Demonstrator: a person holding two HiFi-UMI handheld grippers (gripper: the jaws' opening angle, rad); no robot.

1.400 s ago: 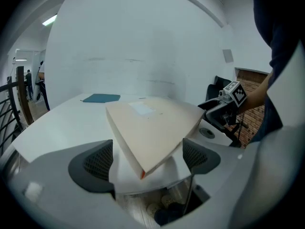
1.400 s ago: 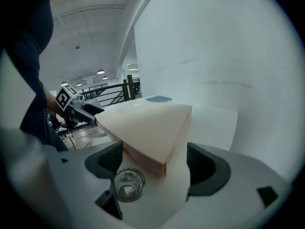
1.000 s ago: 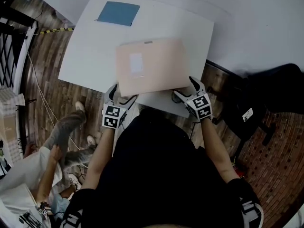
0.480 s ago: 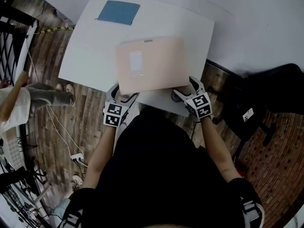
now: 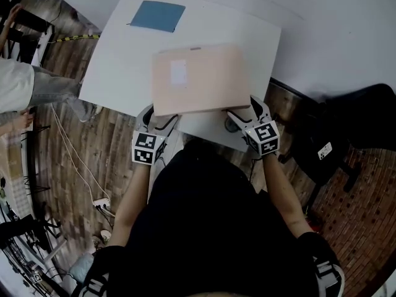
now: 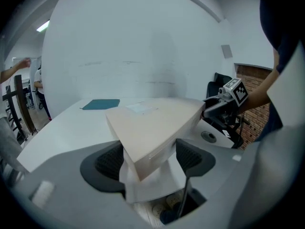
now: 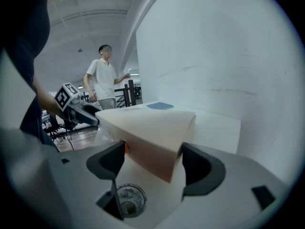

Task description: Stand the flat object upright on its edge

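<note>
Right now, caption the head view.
Left gripper, jaws just closing, and right gripper hold near corners of a flat beige box.

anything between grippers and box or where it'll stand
Nothing visible. The left gripper, which has just been closing, and the right gripper clasp near corners of the flat box; the blue mat lies apart, far across the table.

Head cam: above the person, aimed steeply down, far enough back to take in the whole tabletop (image 5: 117, 73) w/ the beige box (image 5: 198, 79) mid-frame. Cam on the left tongs (image 5: 161, 117): low & v. close at the box's near-left corner, facing across it to the wall (image 6: 143, 42). Cam on the right tongs (image 5: 242, 110): same, at the box's near-right corner. All 3 share the box & the blue sheet (image 5: 156, 15) beyond its far-left corner. Each tongs cam catches the other tongs across the box.
</note>
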